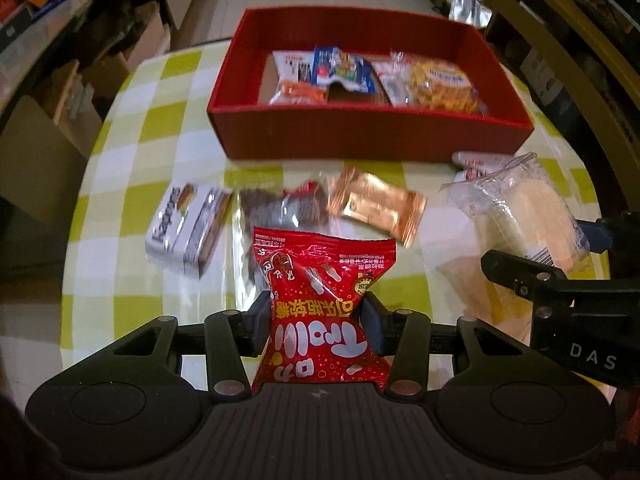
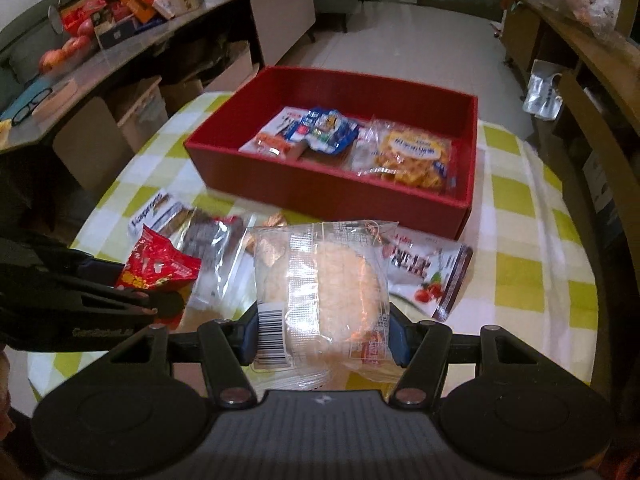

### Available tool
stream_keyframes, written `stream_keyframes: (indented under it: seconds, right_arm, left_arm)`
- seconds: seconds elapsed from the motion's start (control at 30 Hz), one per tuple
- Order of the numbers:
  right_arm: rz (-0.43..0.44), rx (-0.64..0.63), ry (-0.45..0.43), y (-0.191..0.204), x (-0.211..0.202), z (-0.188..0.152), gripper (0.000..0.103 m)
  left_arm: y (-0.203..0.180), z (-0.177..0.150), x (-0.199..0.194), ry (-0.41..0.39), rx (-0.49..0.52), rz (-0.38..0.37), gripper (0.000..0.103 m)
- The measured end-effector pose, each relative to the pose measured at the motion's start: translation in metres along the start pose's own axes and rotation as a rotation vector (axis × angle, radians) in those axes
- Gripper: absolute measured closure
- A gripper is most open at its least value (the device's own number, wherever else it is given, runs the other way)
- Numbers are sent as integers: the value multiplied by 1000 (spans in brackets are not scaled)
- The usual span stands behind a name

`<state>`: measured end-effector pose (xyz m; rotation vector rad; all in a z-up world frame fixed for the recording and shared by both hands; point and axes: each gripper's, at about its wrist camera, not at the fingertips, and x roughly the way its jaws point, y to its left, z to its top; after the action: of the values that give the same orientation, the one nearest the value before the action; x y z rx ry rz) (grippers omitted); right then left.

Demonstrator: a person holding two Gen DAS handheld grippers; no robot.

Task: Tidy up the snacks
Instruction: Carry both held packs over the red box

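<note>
Checked tablecloth [image 1: 132,120]; crinkly red packet [image 1: 320,304] pinched in left hand-held gripper [image 1: 318,326].

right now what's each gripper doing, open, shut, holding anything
Left gripper: shut on the red candy bag.
Right gripper: shut on the clear-wrapped pastry.

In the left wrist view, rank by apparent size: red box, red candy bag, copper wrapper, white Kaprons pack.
1. red box
2. red candy bag, though it is nearest the camera, pinched in the left gripper, so inflated
3. white Kaprons pack and copper wrapper look alike
</note>
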<state>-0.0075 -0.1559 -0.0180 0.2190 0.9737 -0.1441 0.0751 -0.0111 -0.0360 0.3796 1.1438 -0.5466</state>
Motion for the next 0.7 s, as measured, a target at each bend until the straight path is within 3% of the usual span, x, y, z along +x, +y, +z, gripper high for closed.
stream_keyframes:
  seconds: [0.7]
  right_arm:
    - [-10, 24, -68, -21, -2, 38, 37]
  left_arm:
    - [-9, 53, 6, -62, -24, 36, 49]
